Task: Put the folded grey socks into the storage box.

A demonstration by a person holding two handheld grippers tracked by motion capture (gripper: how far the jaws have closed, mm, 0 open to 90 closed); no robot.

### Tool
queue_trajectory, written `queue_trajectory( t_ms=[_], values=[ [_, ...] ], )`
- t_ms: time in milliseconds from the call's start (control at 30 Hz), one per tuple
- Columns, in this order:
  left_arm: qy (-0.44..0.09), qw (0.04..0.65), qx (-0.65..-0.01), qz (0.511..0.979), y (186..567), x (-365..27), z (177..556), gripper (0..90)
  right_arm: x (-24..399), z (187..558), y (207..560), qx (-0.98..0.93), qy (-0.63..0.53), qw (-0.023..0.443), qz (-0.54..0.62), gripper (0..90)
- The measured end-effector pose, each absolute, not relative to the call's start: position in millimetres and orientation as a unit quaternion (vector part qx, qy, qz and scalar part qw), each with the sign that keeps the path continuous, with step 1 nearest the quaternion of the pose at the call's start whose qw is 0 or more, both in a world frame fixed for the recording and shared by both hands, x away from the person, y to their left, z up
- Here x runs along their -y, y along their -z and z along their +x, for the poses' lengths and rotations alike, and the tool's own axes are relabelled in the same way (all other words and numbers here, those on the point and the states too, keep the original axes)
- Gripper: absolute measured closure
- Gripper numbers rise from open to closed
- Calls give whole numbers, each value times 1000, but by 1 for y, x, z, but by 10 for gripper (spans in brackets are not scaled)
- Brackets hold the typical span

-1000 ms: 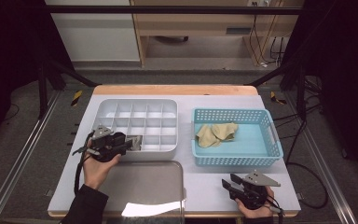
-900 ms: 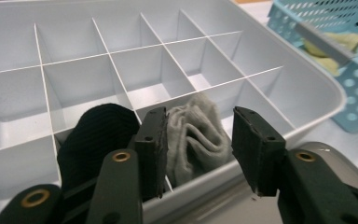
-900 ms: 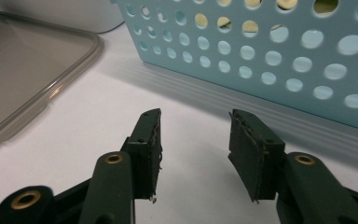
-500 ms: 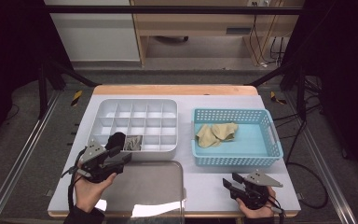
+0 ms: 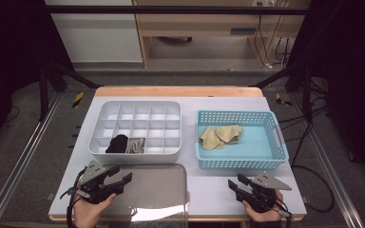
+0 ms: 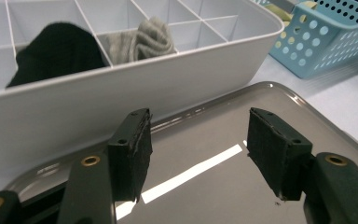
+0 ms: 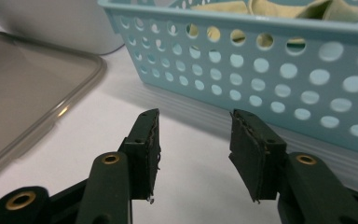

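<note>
A white divided box (image 5: 138, 124) holds a black sock (image 5: 118, 143) (image 6: 56, 51) and a grey sock (image 5: 135, 145) (image 6: 144, 39) in neighbouring front compartments. My left gripper (image 5: 119, 179) (image 6: 196, 154) hovers over the clear lid (image 5: 154, 192) (image 6: 223, 158) in front of the box; its jaws have just been opening and stand open with nothing between them. My right gripper (image 5: 235, 185) (image 7: 193, 154) rests open near the table's front edge, just in front of the blue basket (image 5: 240, 161) (image 7: 261, 70), which holds yellow-beige socks (image 5: 221, 135) (image 7: 261, 9).
The white table surface (image 5: 209, 190) lies between the lid and the basket. Dark metal frame legs (image 5: 47, 80) stand behind the table at left and right. Cables (image 5: 275, 33) hang at the back right.
My left gripper has let go of the black sock, which now lies in the box's front compartment, and has drawn back toward the front edge over the lid. The right gripper has stayed put.
</note>
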State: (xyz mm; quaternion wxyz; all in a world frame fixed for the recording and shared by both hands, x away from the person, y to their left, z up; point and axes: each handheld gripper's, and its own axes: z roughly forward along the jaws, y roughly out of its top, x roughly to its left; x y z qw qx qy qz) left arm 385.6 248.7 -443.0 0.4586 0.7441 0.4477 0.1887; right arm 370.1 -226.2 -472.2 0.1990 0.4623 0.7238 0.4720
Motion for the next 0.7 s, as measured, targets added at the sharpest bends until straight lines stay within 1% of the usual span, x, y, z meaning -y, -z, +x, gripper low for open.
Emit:
queue_trajectory(
  t_ms=[233, 433, 700],
  values=[
    [-179, 451, -459, 745, 455, -254, 383, 389, 233, 373, 452, -709, -489, 216, 461, 527],
    [-188, 442, -463, 745, 462, -258, 381, 394, 237, 375, 441, -699, -497, 223, 463, 524],
    [-179, 437, -462, 751, 469, -259, 384, 413, 241, 391, 420, -687, -508, 235, 464, 523]
  ],
)
